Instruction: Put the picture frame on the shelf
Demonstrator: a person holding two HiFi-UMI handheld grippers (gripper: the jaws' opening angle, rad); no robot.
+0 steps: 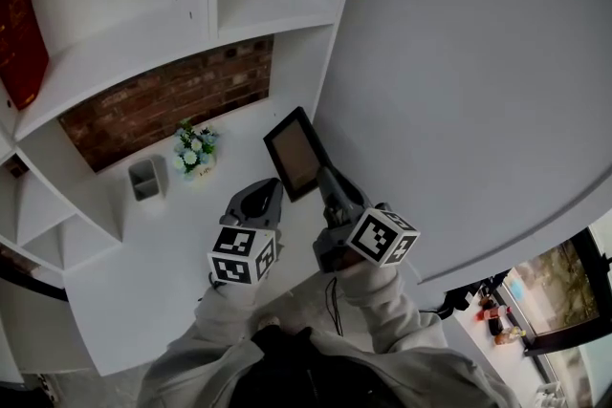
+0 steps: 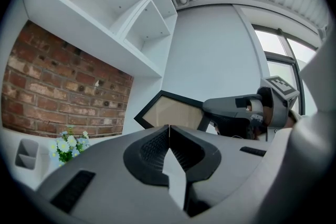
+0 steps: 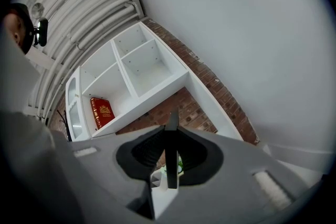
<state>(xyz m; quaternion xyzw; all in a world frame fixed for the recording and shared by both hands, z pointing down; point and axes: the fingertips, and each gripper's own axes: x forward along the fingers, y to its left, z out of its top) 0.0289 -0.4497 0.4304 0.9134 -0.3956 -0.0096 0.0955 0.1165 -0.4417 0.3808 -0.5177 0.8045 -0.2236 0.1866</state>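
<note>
Below white shelf (image 1: pixel 143 43), over table (image 1: pixel 124 263): picture frame (image 1: pixel 295 153) aloft, pinched at its border in right claw (image 1: pixel 323 179). Left claw (image 1: pixel 260 198) closed, empty. Looks light, stiff, probably fragile-faced; safest gripped on border, off the face.

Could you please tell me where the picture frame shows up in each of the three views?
Head view: picture frame at centre, held by the right gripper.
Left gripper view: just right of centre, beyond the jaws.
Right gripper view: edge-on, low centre, between the jaws.
Shared landmark: the brick wall.
</note>
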